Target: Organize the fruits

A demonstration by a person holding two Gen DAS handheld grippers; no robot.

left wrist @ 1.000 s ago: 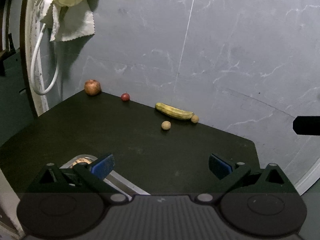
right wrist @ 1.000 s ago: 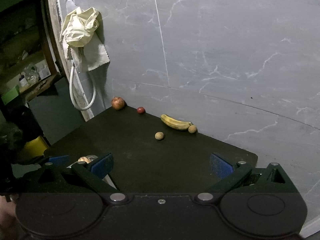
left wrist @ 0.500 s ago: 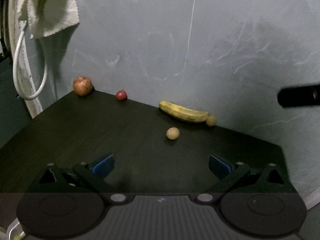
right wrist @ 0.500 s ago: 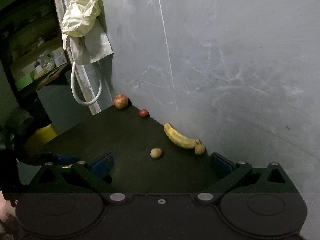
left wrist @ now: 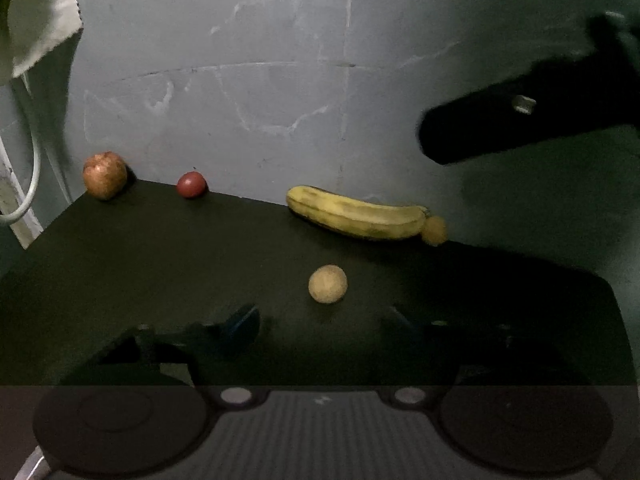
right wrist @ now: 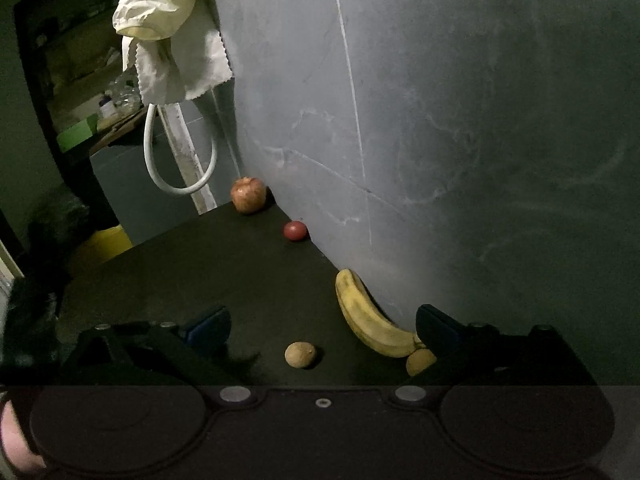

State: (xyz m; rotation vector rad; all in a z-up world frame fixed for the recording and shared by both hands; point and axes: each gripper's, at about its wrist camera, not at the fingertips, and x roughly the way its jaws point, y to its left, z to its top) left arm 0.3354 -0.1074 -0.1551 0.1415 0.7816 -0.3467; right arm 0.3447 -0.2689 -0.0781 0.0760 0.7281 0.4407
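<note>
Both your grippers have closed in on the banana (right wrist: 370, 320) by the wall; right gripper (right wrist: 322, 330) and left gripper (left wrist: 320, 320) spread wide, holding nothing. All five fruits lie scattered on the table (left wrist: 160, 248); sorting looks unstarted.

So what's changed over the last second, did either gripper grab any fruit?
No grab. Both open grippers, left gripper and right gripper, moved in toward the banana and the tan round fruit; the metal dish dropped out of view. All fruit stayed put.
</note>
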